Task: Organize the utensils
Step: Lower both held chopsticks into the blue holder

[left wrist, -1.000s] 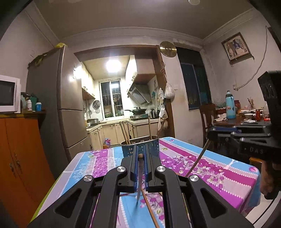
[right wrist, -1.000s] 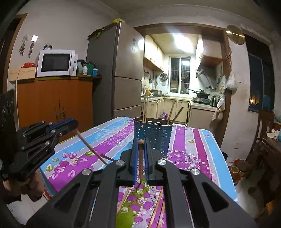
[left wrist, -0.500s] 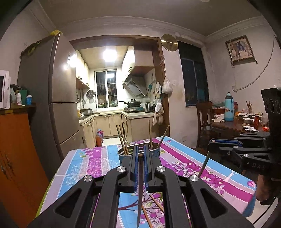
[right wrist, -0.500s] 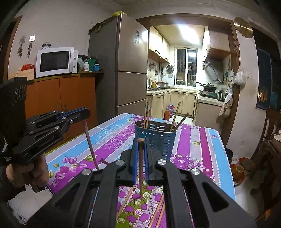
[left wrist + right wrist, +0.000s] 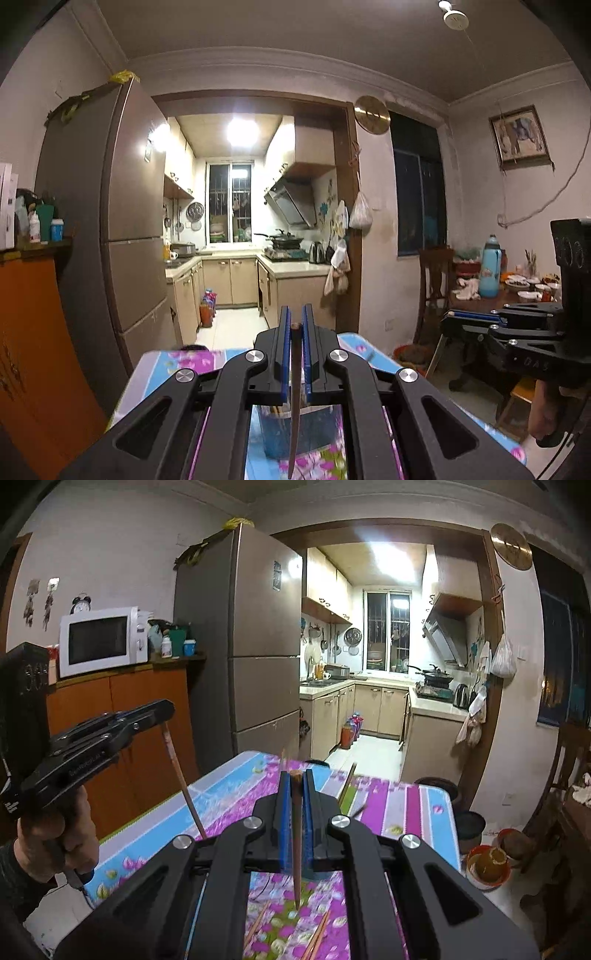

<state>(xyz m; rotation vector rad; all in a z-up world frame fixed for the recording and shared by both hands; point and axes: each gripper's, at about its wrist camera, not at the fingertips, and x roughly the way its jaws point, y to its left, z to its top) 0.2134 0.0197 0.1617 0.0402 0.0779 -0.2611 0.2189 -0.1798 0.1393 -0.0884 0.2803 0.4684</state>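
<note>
My left gripper (image 5: 294, 325) pinches one chopstick (image 5: 294, 398), tip hanging down. My right gripper (image 5: 295, 786) squeezes another chopstick (image 5: 296, 842) the same way. Under them sits the blue holder (image 5: 280, 432) (more sticks inside) on the flowery table (image 5: 391, 805). Farther back is the fridge (image 5: 251, 657).

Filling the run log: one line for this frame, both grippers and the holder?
left gripper: shut on chopstick | right gripper: shut on chopstick | blue utensil holder: below left gripper | loose chopsticks: on tablecloth
</note>
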